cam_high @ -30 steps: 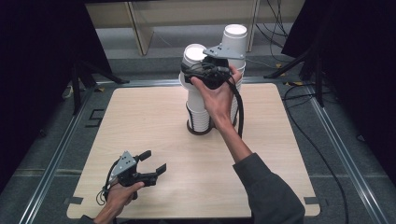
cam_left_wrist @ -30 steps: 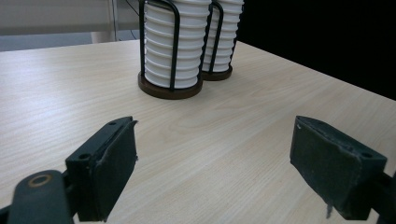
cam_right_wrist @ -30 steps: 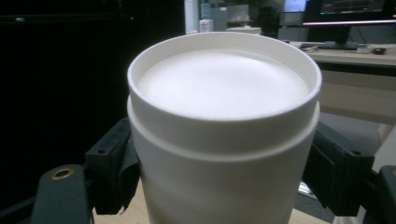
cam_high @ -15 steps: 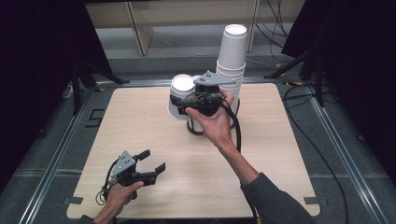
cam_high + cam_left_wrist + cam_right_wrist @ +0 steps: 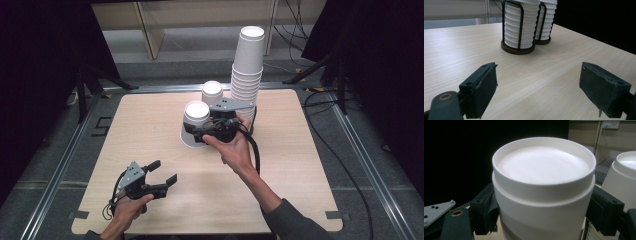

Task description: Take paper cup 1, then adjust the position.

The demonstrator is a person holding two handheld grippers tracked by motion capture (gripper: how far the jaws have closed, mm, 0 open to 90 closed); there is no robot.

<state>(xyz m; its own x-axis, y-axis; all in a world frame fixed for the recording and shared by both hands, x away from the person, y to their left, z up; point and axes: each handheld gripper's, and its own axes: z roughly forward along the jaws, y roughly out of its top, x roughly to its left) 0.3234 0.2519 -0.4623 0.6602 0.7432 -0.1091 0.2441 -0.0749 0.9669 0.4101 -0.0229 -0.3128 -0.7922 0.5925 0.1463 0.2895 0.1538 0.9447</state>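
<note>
Wooden table (image 5: 150, 125) seen from above, w/ two hand-held grippers. Right gripper (image 5: 202, 134) clamps an upside-down white paper cup (image 5: 195, 125) near table centre, jaws pressed on both its sides. Behind it: a short cup stack (image 5: 212, 92) and a tall cup stack (image 5: 248, 65) in wire holders. Left gripper (image 5: 162, 172) hovers at front left, jaws apart, nothing btwn them.
</note>
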